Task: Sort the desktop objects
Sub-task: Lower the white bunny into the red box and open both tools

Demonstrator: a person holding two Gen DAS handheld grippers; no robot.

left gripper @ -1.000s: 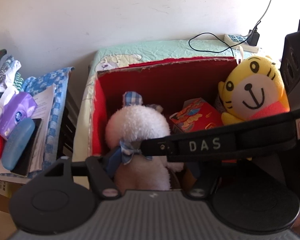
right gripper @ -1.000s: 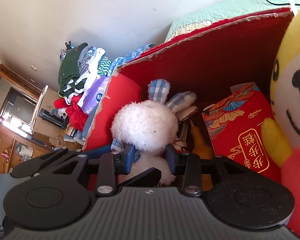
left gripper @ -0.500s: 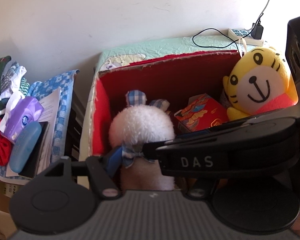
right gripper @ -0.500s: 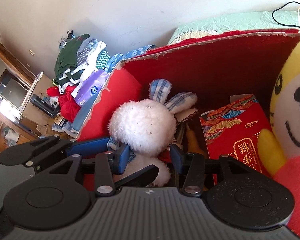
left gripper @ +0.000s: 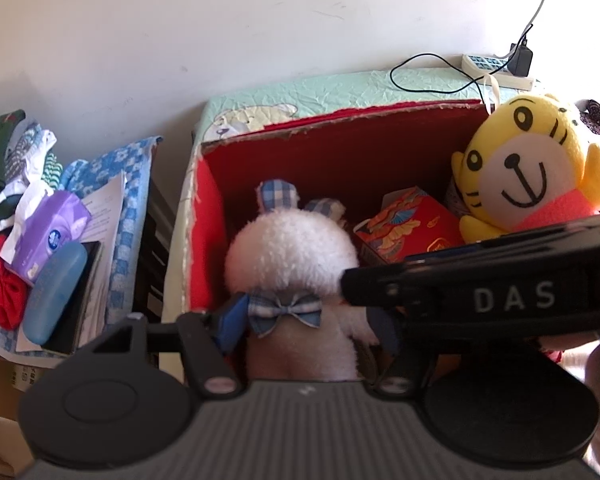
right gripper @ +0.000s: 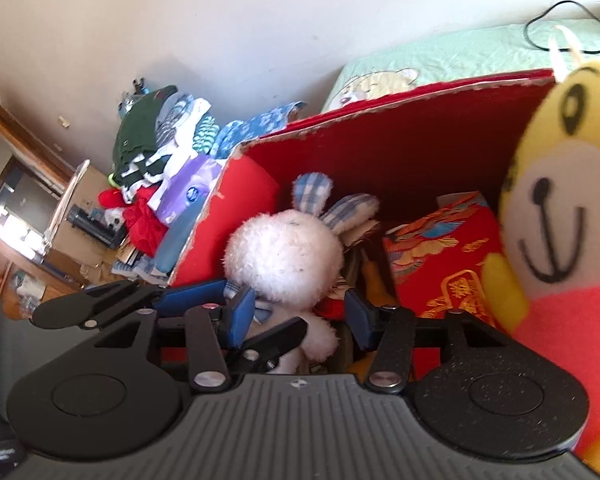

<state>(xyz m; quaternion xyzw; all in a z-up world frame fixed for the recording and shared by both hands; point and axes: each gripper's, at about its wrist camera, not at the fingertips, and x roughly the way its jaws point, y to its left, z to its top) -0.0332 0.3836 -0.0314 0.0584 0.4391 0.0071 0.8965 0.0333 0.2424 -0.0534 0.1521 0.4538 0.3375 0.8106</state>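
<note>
the white plush rabbit (left gripper: pixel 292 256) is sitting upright in the left part of the red box (left gripper: pixel 340 128). it is looking light, soft and squashy, so pinching its body below the checked bow (left gripper: pixel 284 308) seems best. the left hand-held gripper (left gripper: pixel 300 320) is flanking it, though i cannot tell its state; the right hand-held gripper (right gripper: pixel 300 312) is standing spread around it. a red packet (left gripper: pixel 412 228) and yellow tiger plush (left gripper: pixel 536 172) are sharing the box.
</note>
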